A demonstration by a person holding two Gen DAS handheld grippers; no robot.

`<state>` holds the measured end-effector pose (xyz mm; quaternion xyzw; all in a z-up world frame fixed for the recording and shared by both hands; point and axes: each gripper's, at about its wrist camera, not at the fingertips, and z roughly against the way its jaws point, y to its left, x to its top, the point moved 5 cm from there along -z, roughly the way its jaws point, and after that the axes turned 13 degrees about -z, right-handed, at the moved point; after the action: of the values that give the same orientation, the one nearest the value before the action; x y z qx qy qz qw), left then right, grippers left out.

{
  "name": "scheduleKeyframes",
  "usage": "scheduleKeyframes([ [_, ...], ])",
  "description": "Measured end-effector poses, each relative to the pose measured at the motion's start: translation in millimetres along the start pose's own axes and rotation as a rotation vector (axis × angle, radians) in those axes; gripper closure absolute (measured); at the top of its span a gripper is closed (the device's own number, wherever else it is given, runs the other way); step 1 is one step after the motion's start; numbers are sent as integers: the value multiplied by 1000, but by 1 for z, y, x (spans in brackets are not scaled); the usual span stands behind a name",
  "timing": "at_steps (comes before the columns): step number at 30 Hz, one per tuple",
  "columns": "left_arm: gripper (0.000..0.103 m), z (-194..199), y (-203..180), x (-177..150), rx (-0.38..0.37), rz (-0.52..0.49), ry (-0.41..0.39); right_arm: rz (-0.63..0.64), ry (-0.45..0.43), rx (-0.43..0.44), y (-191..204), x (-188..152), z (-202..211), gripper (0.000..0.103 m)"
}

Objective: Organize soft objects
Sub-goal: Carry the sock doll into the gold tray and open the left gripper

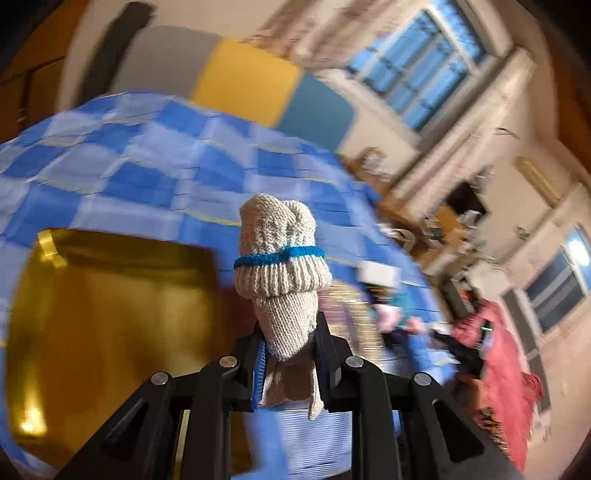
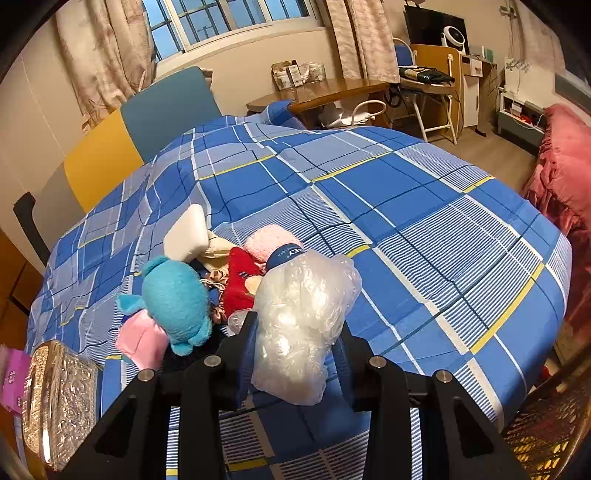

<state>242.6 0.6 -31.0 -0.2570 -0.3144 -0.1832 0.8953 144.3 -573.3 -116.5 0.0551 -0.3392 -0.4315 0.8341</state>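
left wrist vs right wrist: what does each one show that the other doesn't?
Left wrist only: left gripper shut on a beige knit sock roll with a blue band, and a gold box, all motion-blurred.
Right wrist only: right gripper clamped on a clear plastic bag, a teal plush, a red item and an ornate metallic box.
Both: the blue plaid bedspread, the windows and the pink cloth.

Each camera sits just behind its own gripper and looks down along the fingers, very close to them, and both views share the blue checked bed (image 1: 155, 173) (image 2: 424, 229) and the window (image 1: 413, 66) (image 2: 229, 18).
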Motion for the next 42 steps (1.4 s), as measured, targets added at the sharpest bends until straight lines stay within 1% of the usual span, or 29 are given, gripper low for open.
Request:
scheduleKeyframes([
  [4,82,-20,68,-16,139,28,112,1,-6,8,1,1,1,64],
  [7,82,-33,115,-24,218,65,170,5,-11,6,1,1,1,64],
  [9,82,-40,141,-31,258,66,204,8,-11,1,2,0,1,64],
  [10,82,-46,155,-33,295,71,228,10,-13,-1,2,1,1,64],
  [12,82,-56,177,-37,322,90,264,14,-13,-5,1,0,0,64],
  [13,82,-58,185,-38,343,97,273,16,-9,-9,1,0,-1,64],
  [15,78,-62,199,-38,416,80,295,22,-9,-14,2,0,-2,64],
  [17,66,-62,208,-37,499,61,303,27,-9,-15,2,0,-3,64],
  [18,65,-59,209,-35,544,48,288,29,-9,-15,2,-1,-3,64],
  [19,62,-55,208,-32,565,39,266,33,-12,-16,2,-1,-3,64],
  [20,61,-48,206,-30,576,42,227,36,-15,-17,3,-1,-2,64],
  [22,61,-37,202,-27,571,73,169,44,-21,-20,5,-1,-1,64],
  [24,61,-22,194,-28,548,117,90,56,-29,-23,7,-2,0,64],
  [26,61,-13,185,-32,517,154,36,79,-44,-21,12,-4,4,64],
  [27,61,-9,181,-34,499,167,20,101,-51,-21,17,-6,6,64],
  [29,61,-2,167,-45,430,198,-19,132,-58,-24,24,-9,8,64],
  [32,61,2,145,-61,375,190,-27,136,-52,-11,39,-16,15,64],
  [34,61,1,135,-69,346,177,-24,131,-58,19,59,-17,26,64],
  [36,61,-1,126,-77,321,178,-28,163,-76,72,87,-19,41,64],
  [38,61,-1,119,-82,290,186,-34,229,-102,129,125,-23,61,64],
  [39,61,1,117,-85,285,192,-35,271,-116,173,151,-28,74,64],
  [41,61,2,112,-90,265,200,-36,320,-128,229,186,-36,90,64],
  [42,61,3,110,-93,257,206,-36,357,-134,271,212,-44,101,64],
])
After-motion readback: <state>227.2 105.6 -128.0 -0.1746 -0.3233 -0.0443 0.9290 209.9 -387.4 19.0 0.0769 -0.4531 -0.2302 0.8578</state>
